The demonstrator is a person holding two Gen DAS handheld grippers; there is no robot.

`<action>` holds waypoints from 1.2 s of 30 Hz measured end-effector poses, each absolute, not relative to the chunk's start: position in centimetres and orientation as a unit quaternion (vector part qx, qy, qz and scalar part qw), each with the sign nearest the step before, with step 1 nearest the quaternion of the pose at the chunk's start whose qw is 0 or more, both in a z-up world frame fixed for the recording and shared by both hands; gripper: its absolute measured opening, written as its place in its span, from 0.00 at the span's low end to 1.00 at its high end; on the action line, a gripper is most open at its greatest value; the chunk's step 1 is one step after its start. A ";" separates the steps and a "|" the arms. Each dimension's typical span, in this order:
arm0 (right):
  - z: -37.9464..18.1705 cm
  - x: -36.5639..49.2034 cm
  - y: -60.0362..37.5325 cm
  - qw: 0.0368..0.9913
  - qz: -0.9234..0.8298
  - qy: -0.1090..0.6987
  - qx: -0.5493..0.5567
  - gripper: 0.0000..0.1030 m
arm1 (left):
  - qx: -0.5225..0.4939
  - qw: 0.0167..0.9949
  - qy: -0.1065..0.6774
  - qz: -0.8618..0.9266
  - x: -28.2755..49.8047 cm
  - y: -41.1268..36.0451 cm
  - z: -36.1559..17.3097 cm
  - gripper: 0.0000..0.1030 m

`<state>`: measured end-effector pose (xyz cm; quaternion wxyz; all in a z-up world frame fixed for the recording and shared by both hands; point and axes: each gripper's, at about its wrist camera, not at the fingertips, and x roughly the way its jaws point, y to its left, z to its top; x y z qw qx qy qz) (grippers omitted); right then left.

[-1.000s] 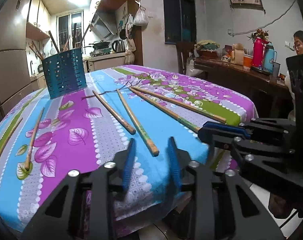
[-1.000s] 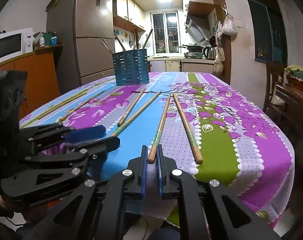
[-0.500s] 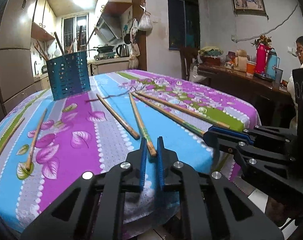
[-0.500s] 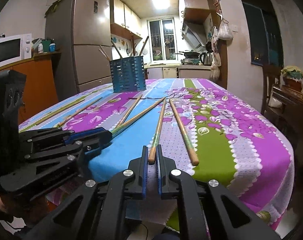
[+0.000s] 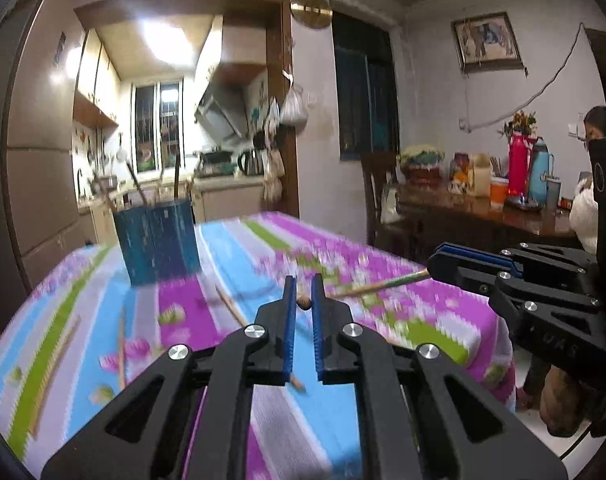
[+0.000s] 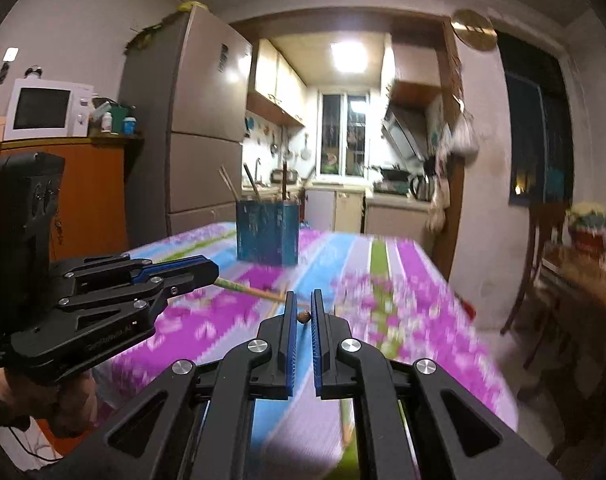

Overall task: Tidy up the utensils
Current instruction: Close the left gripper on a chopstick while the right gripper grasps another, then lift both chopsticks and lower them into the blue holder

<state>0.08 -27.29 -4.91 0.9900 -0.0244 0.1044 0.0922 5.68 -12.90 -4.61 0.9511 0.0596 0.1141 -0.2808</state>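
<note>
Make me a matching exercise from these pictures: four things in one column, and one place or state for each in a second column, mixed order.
Things:
1. blue slotted utensil holder
2. left gripper
3. white microwave oven
4. red thermos flask

Places or states:
A. on the orange cabinet
B. on the dark wooden side table
C. shut on a wooden chopstick
D. standing on the flowered tablecloth, chopsticks inside

Pairs: 1-D, 2-C, 3-A, 4-B

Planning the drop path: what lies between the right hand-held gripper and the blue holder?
In the right wrist view, tablecloth with loose chopsticks separates the right hand-held gripper from the blue holder.
</note>
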 end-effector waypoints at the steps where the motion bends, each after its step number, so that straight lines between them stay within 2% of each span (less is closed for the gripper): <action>1: -3.9 0.6 -27.4 0.990 0.094 0.099 -0.030 0.07 | 0.060 0.952 0.107 -0.282 6.1 -13.0 -3.8 0.05; 11: 3.7 7.2 -29.9 0.987 0.127 0.092 -0.025 0.07 | 0.060 0.951 0.062 -0.296 10.3 -14.5 3.6 0.05; 21: 7.9 12.3 -31.2 0.981 0.150 0.120 0.006 0.07 | 0.050 0.949 0.072 -0.301 13.2 -13.7 6.4 0.05; 36: 12.9 15.5 -27.9 0.971 0.181 0.154 -0.002 0.07 | 0.037 0.963 0.038 -0.265 14.9 -10.4 9.6 0.05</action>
